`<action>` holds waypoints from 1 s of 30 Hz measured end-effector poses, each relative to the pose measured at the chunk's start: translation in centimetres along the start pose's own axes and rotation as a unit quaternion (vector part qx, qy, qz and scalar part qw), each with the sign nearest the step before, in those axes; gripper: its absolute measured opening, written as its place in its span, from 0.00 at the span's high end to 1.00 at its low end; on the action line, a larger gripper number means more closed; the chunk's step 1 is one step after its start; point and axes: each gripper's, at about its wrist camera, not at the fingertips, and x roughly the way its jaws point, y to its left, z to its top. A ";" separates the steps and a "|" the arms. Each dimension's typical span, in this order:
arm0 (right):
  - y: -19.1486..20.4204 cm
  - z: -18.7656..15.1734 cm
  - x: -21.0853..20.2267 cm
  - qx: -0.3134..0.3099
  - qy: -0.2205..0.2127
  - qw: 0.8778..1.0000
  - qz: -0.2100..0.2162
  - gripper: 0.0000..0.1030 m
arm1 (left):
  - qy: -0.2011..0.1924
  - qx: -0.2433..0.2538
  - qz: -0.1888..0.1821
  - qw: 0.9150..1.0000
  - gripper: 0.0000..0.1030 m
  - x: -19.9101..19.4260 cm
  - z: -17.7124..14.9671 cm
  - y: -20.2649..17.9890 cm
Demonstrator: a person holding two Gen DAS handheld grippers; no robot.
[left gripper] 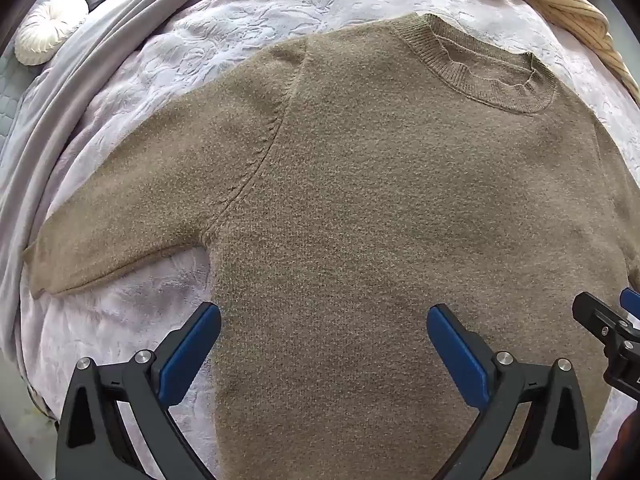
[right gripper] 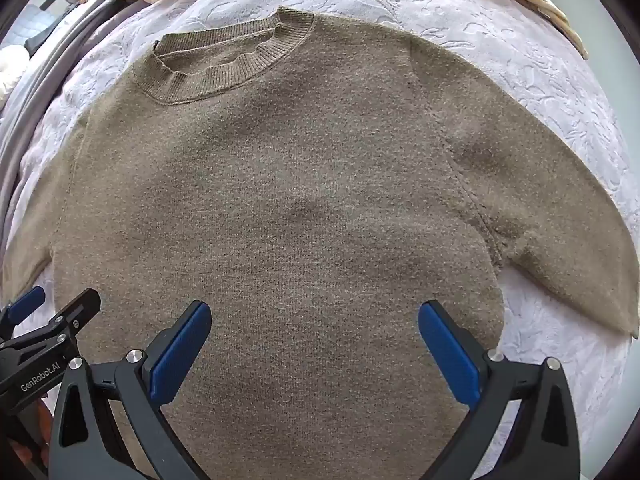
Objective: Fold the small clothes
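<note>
The olive-brown knitted sweater (left gripper: 360, 208) lay spread flat, front up, on a bed covered with a pale lilac embossed blanket (left gripper: 208, 28). Its ribbed crew neck (left gripper: 480, 68) was at the far end and the body ran toward the near edge of both views. In the left wrist view one sleeve (left gripper: 132, 208) stretched out to the left and slightly nearward, its cuff reaching the blanket's left side. In the right wrist view the other sleeve (right gripper: 560, 216) stretched out to the right in the same manner, its cuff end lying flat on the blanket.

The left tongs (left gripper: 324, 352) hung over the lower left part of the sweater's body, pointing down, their blue pads (left gripper: 188, 356) wide apart and holding nothing. The right tongs (right gripper: 314, 350) hung over the lower right part of the body, likewise spread wide with nothing between the pads (right gripper: 448, 354). The two tools were side by side, each visible at the edge of the other's view.

Beyond the neck, at the far edge of the bed, lay a cream garment with thin dark stripes (left gripper: 560, 4). To the far left, grey bedding (left gripper: 80, 92) was bunched in folds along the blanket, and a round white pleated cushion (left gripper: 48, 32) sat past it.
</note>
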 end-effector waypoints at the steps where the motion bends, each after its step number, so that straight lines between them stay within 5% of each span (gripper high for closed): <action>1: -0.2 0.1 0.0 -0.001 0.000 1.000 0.001 0.00 | 0.000 0.001 0.001 1.000 0.00 0.0 0.0 0.0; 30: -1.2 0.6 0.1 -0.003 -0.003 1.000 -0.004 0.00 | 0.001 -0.002 0.008 1.000 0.00 0.1 0.5 0.3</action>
